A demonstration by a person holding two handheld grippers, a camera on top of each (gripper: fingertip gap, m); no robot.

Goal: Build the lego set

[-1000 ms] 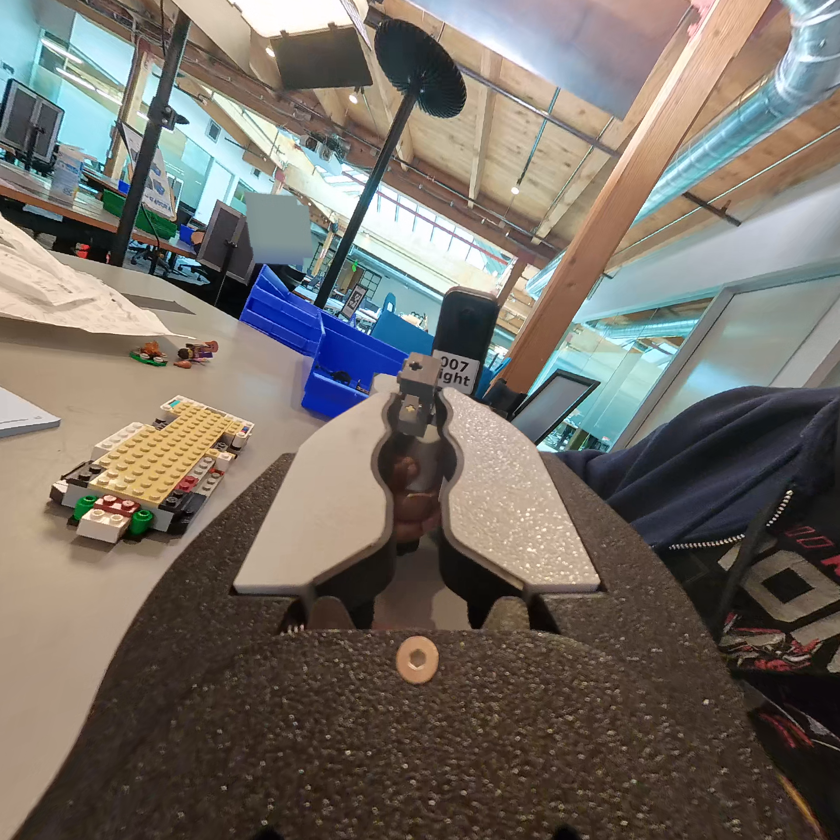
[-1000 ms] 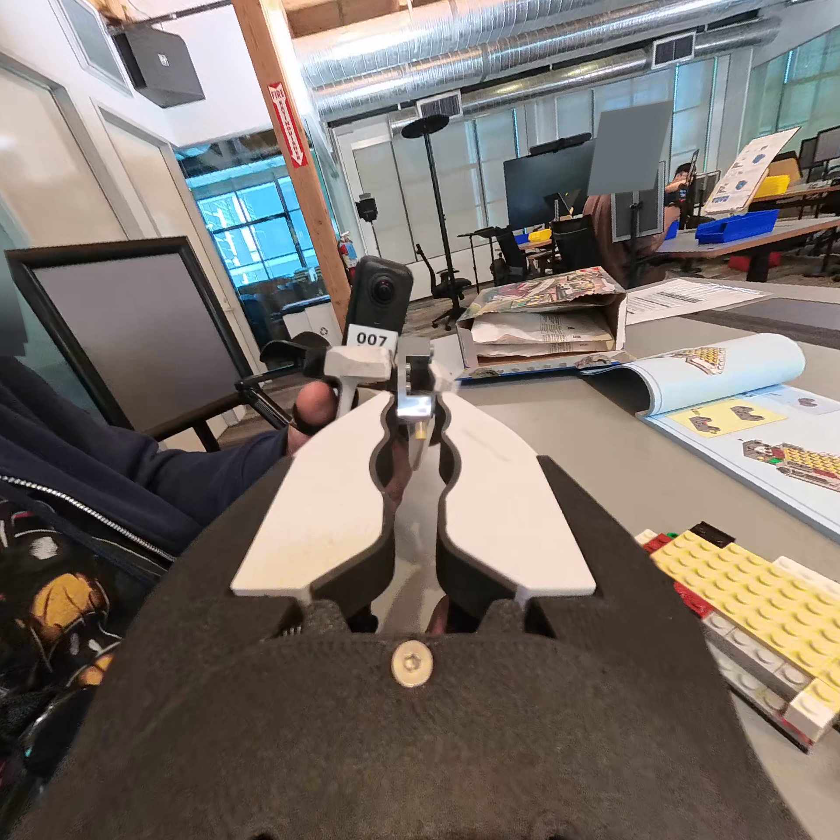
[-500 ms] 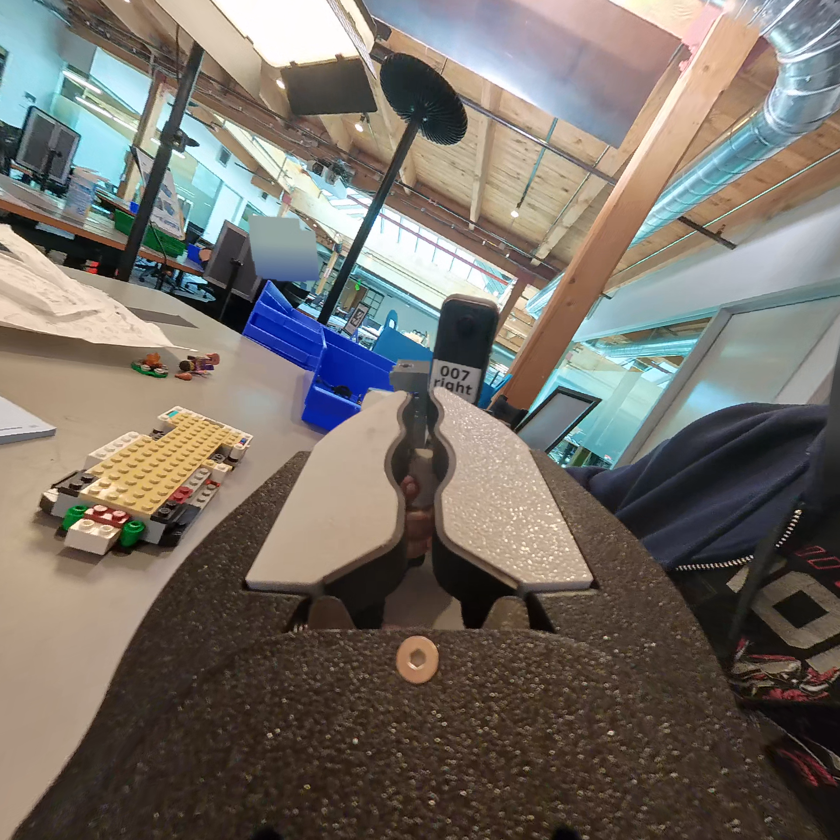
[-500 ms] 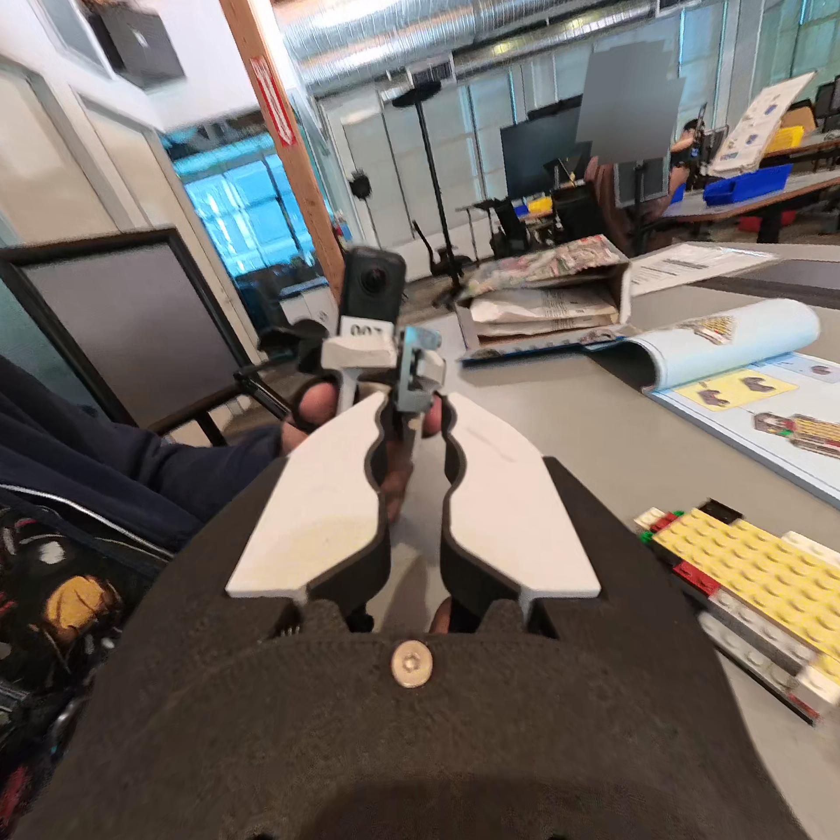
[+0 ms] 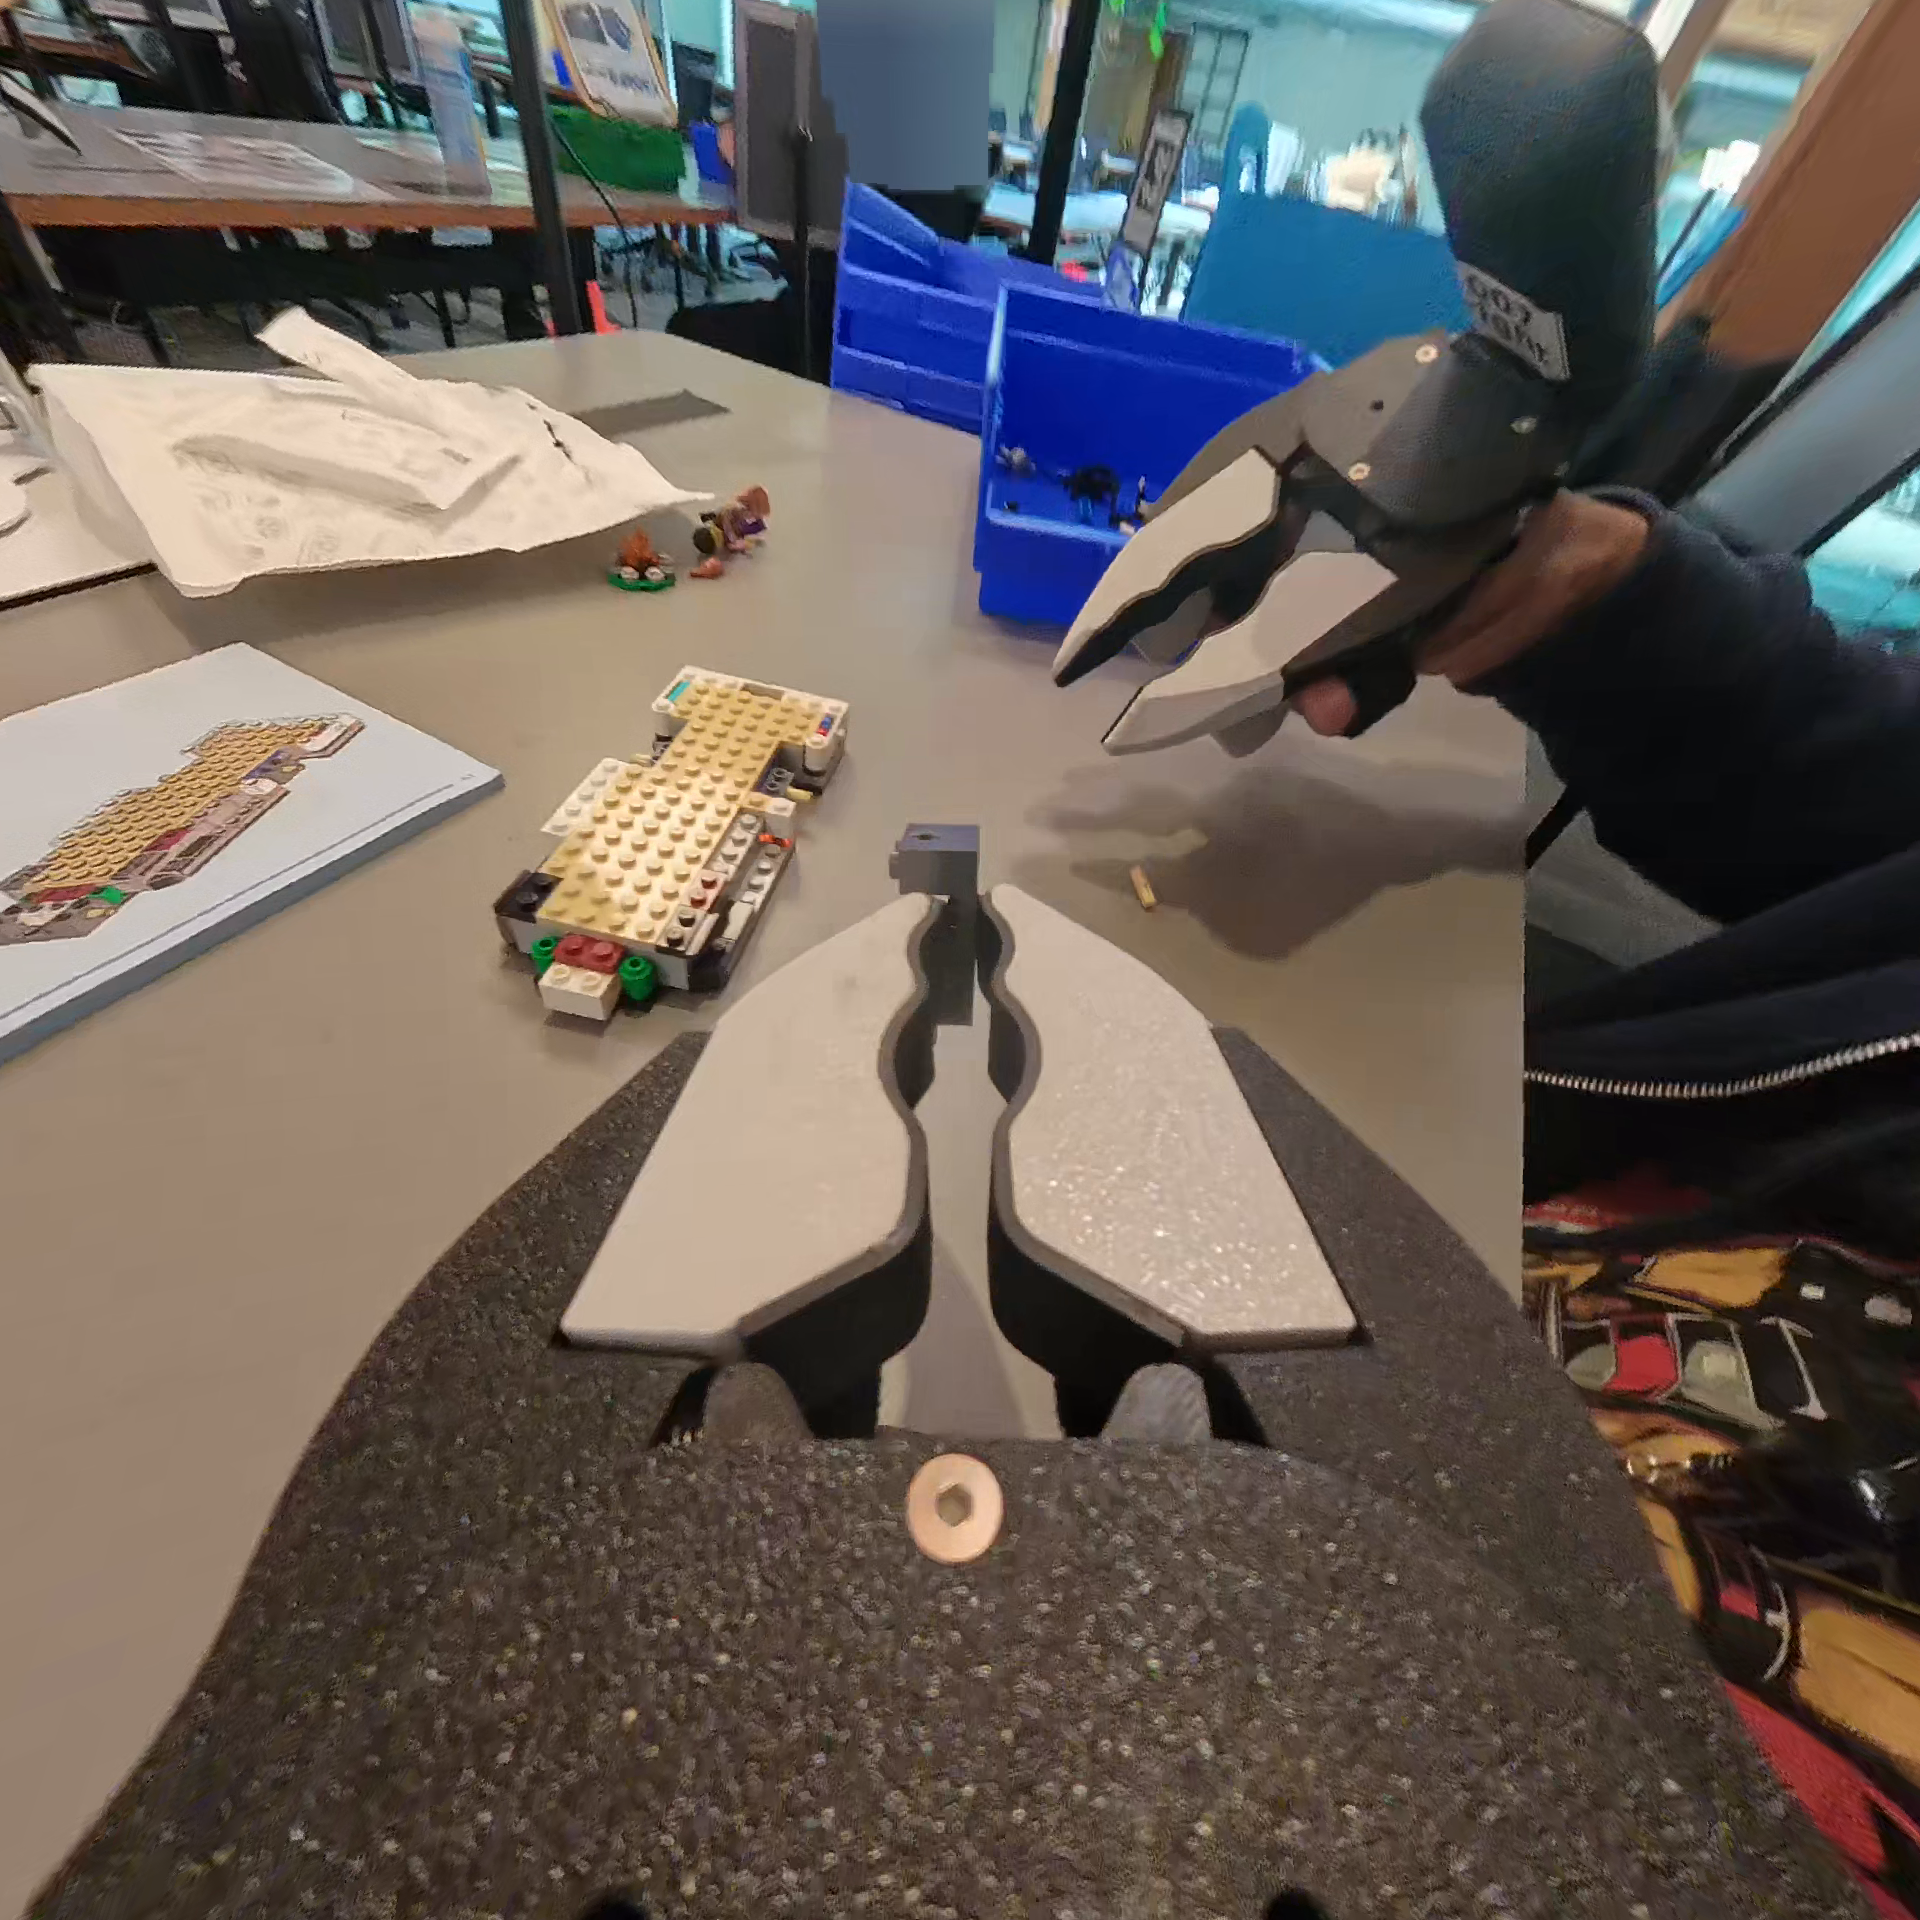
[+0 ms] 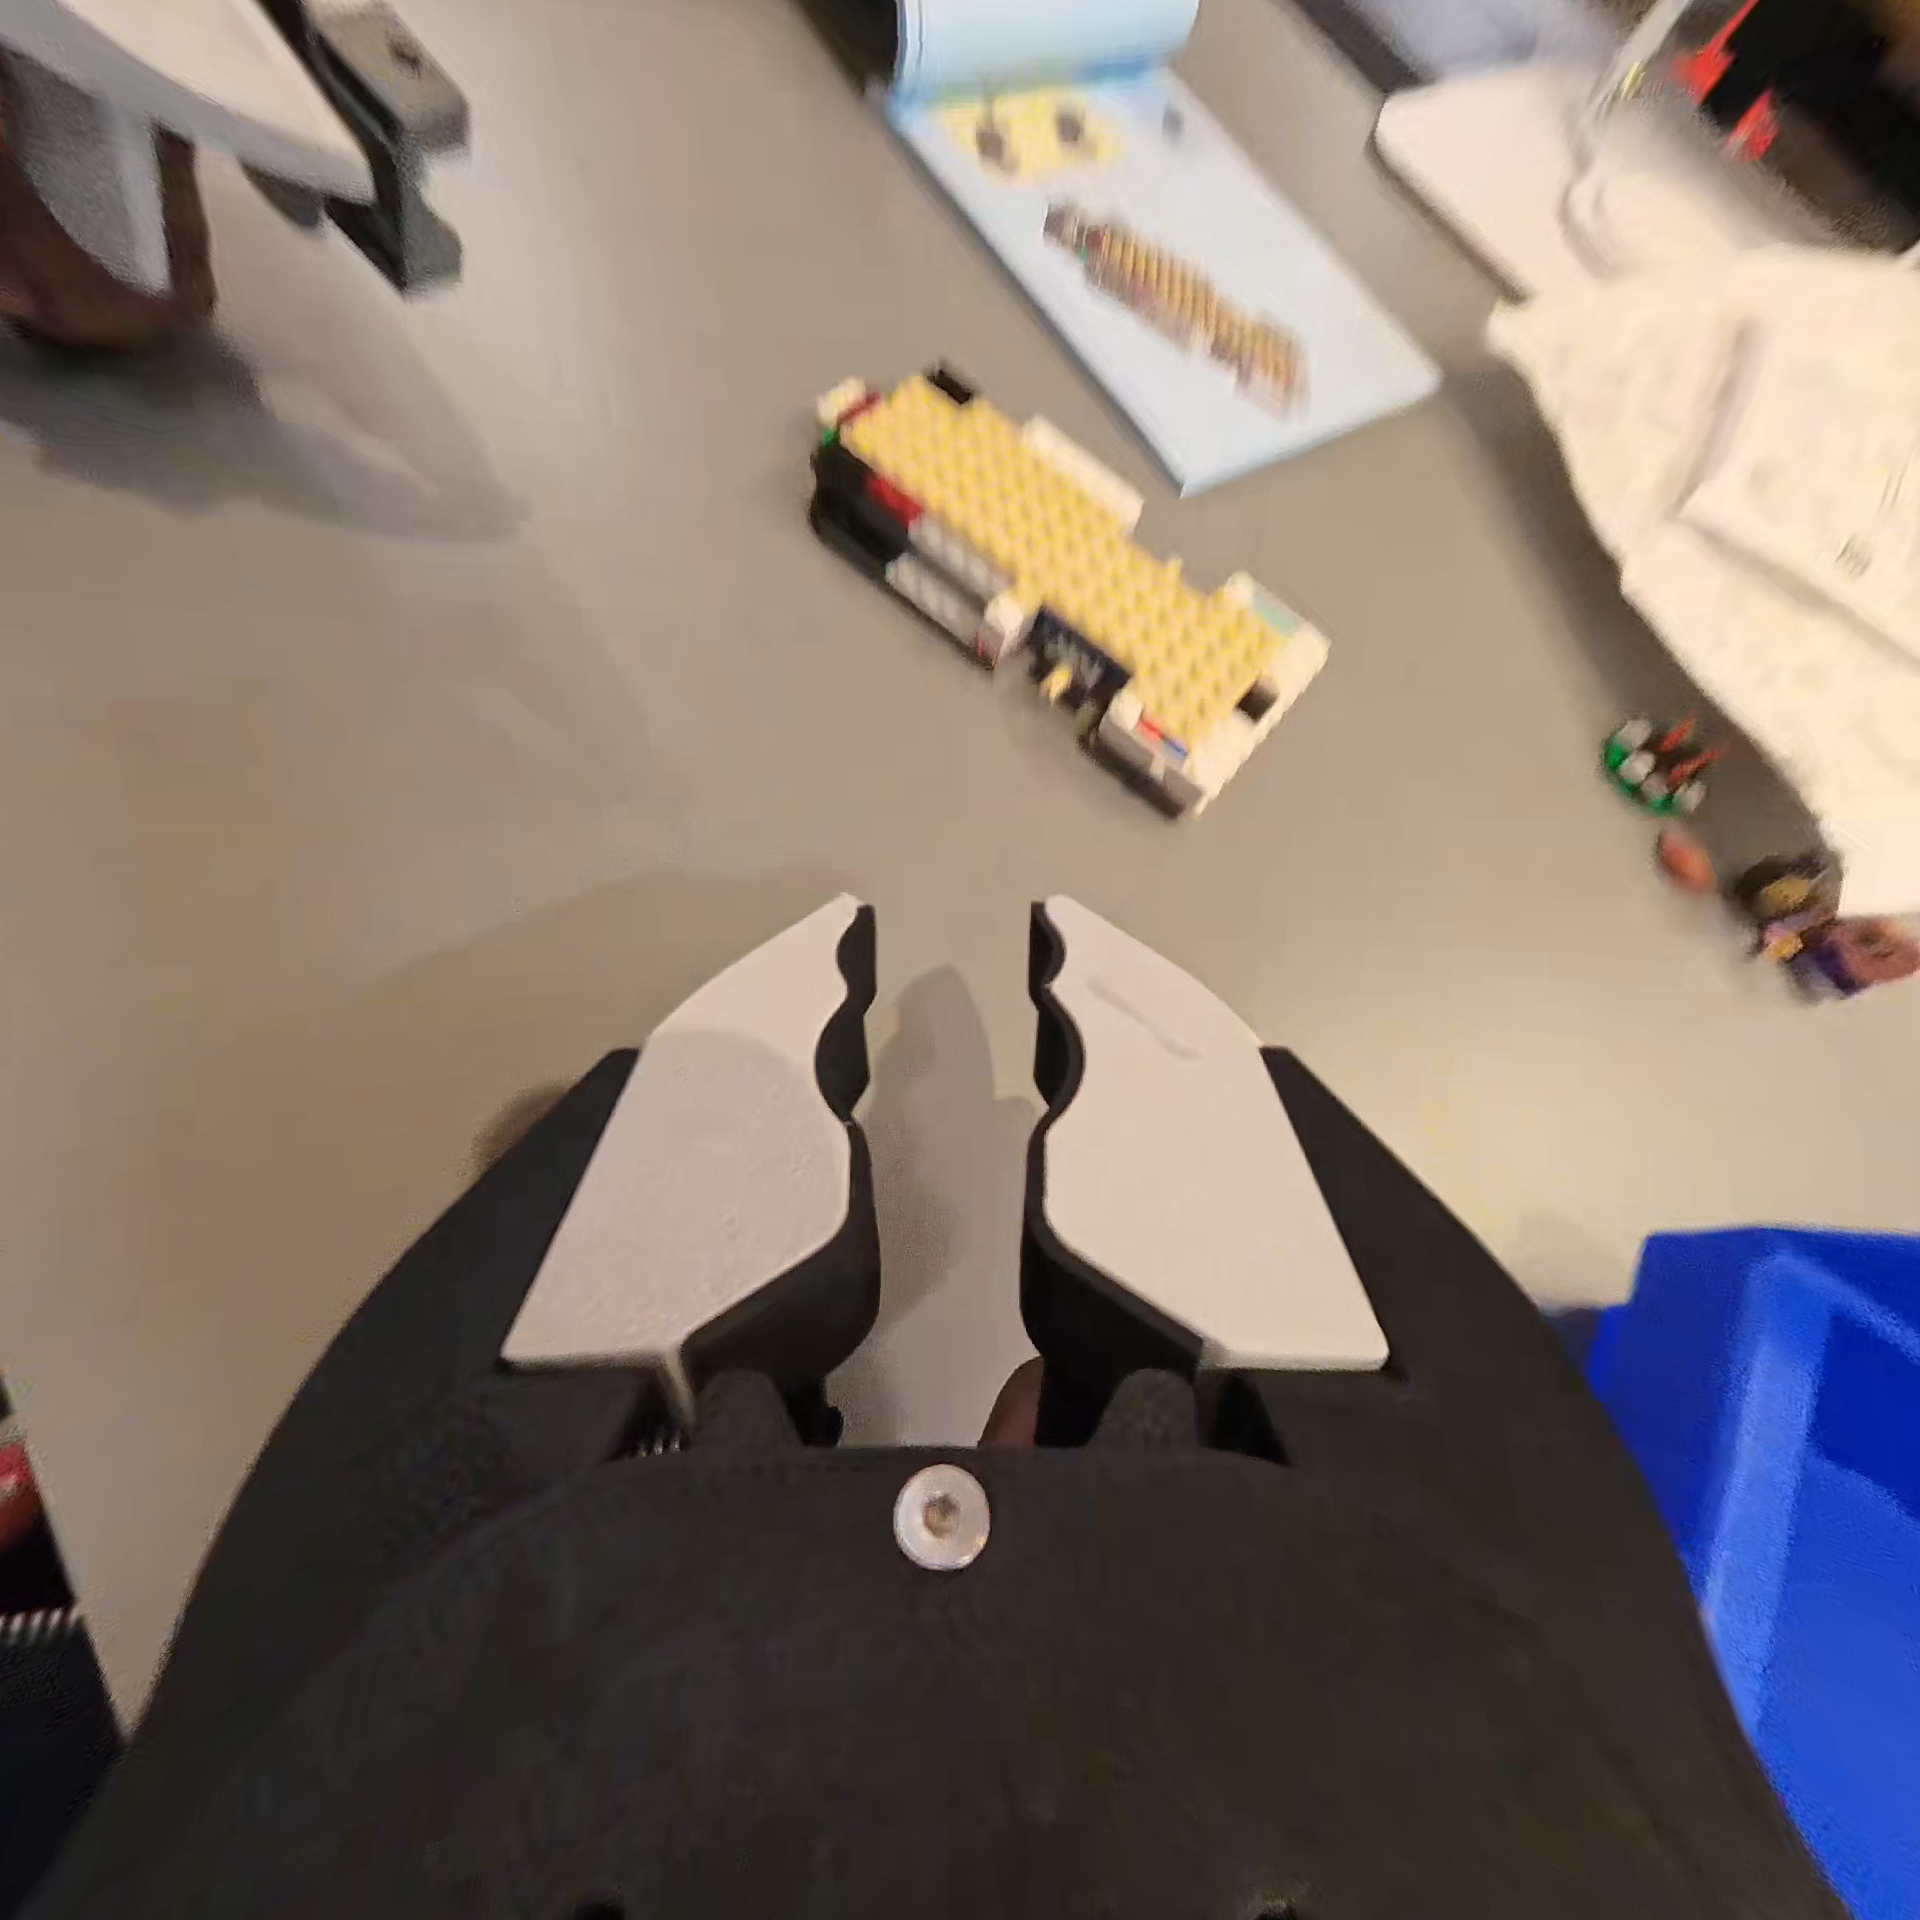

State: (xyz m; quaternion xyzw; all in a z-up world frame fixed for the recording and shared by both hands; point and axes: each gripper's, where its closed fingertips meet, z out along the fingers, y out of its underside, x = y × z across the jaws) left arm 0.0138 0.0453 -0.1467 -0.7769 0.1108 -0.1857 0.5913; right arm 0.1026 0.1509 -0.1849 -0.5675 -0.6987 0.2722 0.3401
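A: Left hand-held gripper (image 5: 957, 914) is nearly closed on a small dark grey brick piece (image 5: 940, 868). Both pads press its lower stem; the blocky head with a side stud sticks out past the fingertips. It's held above the desk (image 5: 312, 1143), just right of the tan-topped brick build (image 5: 681, 842).

B: Right one?

A: Right hand-held gripper (image 6: 951, 920) is parted, nothing between the fingers, only bare desk under the gap. In the left wrist view it hangs up and right (image 5: 1101, 696), above its own shadow, tips pointing down-left.

B: Anything under it?

A: A tiny tan peg (image 5: 1143, 886) lies on the desk at the shadow's edge, closest loose part to that gripper. Not touching.

B: Rest of the layout?

A: Open instruction booklet (image 5: 208, 790) left of the build. White paper bag (image 5: 343, 468) behind it, with a few small figures (image 5: 691, 540) at its edge. Blue bin (image 5: 1101, 478) far right with small dark bits inside. The right wrist view is motion-blurred, so fine detail there is unreliable.

B: Stage, by your read?

A: My judgement only: one part is secured in the left, the right is free. The grey piece is pinched by a thin stem, so it could pivot if it's pressed sideways. Any seating onto studs wants a square, straight-down approach. The tan peg is small and lying flat, so picking it up would need fingertip-only contact.
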